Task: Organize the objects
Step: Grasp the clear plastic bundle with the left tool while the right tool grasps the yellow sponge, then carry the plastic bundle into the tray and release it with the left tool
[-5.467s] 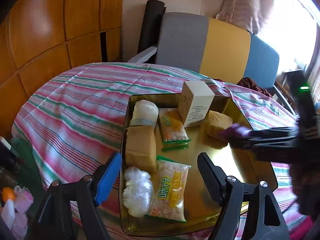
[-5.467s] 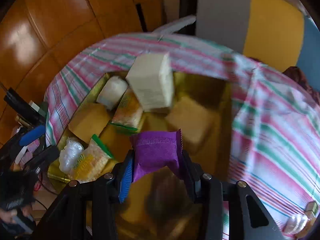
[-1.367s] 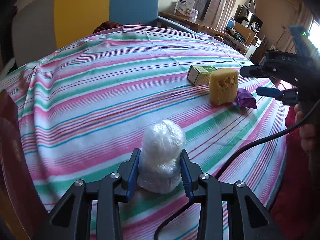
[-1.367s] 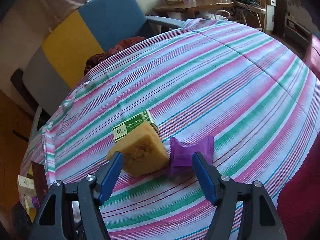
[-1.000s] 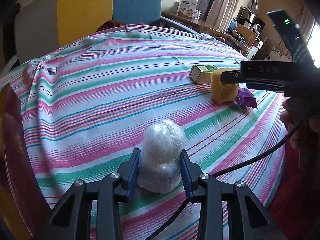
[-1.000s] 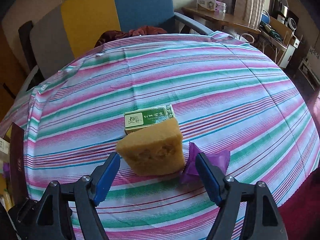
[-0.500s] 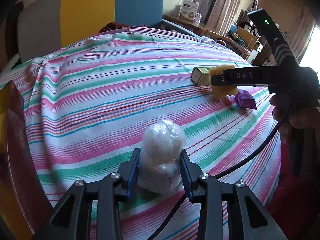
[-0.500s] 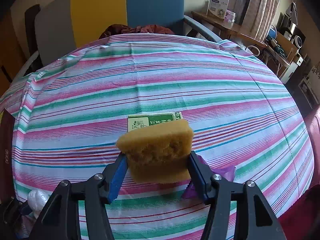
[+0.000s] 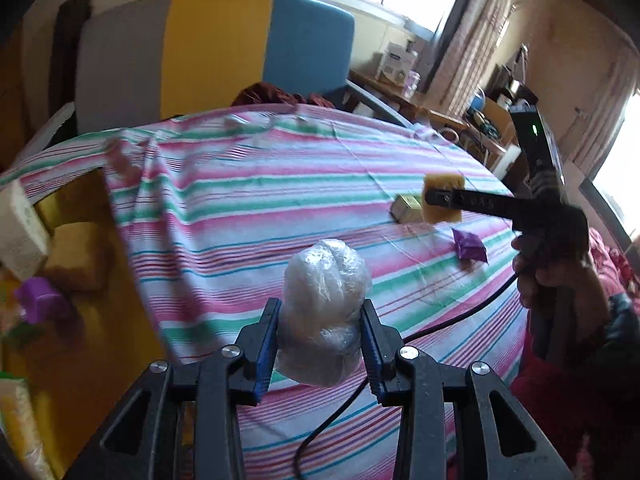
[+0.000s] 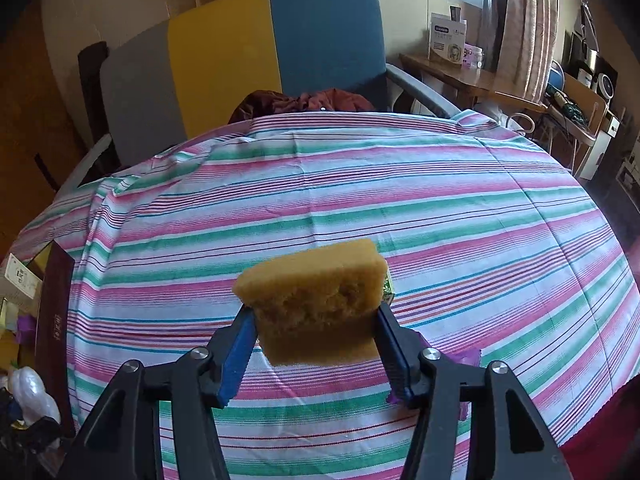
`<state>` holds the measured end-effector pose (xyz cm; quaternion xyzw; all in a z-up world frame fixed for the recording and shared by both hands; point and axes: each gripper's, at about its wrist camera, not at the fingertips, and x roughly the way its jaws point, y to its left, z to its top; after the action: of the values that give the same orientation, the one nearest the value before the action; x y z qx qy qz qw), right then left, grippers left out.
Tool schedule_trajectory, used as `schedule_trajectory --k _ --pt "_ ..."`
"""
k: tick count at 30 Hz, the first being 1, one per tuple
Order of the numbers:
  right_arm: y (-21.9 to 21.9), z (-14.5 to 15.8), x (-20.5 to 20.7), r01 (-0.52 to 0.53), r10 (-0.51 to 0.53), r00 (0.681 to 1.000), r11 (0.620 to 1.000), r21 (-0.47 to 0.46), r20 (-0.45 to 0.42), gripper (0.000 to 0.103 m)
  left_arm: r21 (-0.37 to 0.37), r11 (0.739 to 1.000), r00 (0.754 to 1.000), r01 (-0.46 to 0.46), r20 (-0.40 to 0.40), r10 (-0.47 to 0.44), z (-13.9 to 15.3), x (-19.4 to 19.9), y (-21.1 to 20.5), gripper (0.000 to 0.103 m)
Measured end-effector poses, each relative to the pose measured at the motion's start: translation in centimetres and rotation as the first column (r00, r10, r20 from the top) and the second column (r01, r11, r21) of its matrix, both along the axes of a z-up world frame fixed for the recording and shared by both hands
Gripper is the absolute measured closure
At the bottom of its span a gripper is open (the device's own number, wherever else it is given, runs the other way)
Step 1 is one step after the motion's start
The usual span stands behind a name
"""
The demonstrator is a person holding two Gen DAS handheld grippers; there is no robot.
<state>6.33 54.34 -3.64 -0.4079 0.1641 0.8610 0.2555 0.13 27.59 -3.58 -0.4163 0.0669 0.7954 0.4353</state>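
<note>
My left gripper [image 9: 319,350] is shut on a white ball wrapped in clear plastic [image 9: 324,312], held above the striped tablecloth [image 9: 248,216]. My right gripper [image 10: 316,344] is shut on a yellow sponge [image 10: 316,304] and holds it above the cloth; the sponge also shows in the left wrist view [image 9: 443,199]. A small green box [image 9: 406,208] lies on the cloth behind the sponge. A purple packet [image 9: 470,249] lies beside it, mostly hidden under the right gripper in the right wrist view [image 10: 468,358].
A gold tray [image 9: 92,320] at the left edge holds a white box [image 9: 20,228], another sponge [image 9: 78,254], a purple packet [image 9: 40,300] and snack bags. A grey, yellow and blue chair [image 10: 256,56] stands behind the table. A black cable [image 9: 440,324] crosses the cloth.
My right gripper has closed on the yellow sponge and lifted it off the cloth. My left gripper, still holding the wrapped ball, has swung left so the tray comes into view.
</note>
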Motion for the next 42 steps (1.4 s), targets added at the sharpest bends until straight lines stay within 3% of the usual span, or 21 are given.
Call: schedule_trajectory --k 4,8,15,19,28,31,34,37,42 --pt "-0.5 0.5 0.0 -0.024 0.024 0.999 1.000 0.004 -0.022 0.045 0.016 0.992 0.992 -0.123 0.035 0.123 0.8 -2.5 -4.9 0.065" --pt "-1.1 0.8 0.0 -0.045 0.045 0.998 0.999 0.005 -0.038 0.045 -0.002 0.965 0.963 -0.262 0.069 0.261 0.3 -5.0 -10.4 0.065" --pt "-1.7 0.7 -0.2 -0.074 0.074 0.997 0.997 0.011 -0.034 0.045 -0.070 0.877 0.871 -0.476 0.096 0.481 -1.7 -9.6 -18.4 0.065" --pt "-1.7 0.6 -0.1 -0.076 0.076 0.997 0.997 0.008 -0.029 0.045 -0.096 0.835 0.825 -0.542 0.129 0.550 -2.9 -11.7 -20.3 0.065" --pt "-1.9 0.2 -0.4 -0.089 0.089 0.996 0.996 0.014 -0.007 0.045 -0.150 0.817 0.812 -0.557 0.107 0.573 -4.8 -13.9 -19.6 0.063" --pt "-2.0 0.1 -0.5 -0.090 0.090 0.996 0.996 0.014 -0.001 0.045 -0.167 0.819 0.818 -0.549 0.093 0.567 -5.1 -14.2 -19.3 0.058" --pt "-2.0 0.1 -0.5 -0.091 0.091 0.996 0.996 0.015 0.000 0.045 -0.158 0.817 0.818 -0.555 0.076 0.570 -4.8 -13.8 -19.3 0.046" --pt "-2.0 0.1 -0.5 -0.093 0.093 0.996 0.996 0.017 0.002 0.045 -0.151 0.813 0.819 -0.562 0.036 0.573 -4.1 -13.2 -19.4 0.044" --pt "-2.3 0.0 -0.9 -0.109 0.108 0.994 0.994 0.023 0.014 0.045 -0.134 0.805 0.816 -0.577 -0.110 0.567 -1.7 -10.7 -19.3 0.043"
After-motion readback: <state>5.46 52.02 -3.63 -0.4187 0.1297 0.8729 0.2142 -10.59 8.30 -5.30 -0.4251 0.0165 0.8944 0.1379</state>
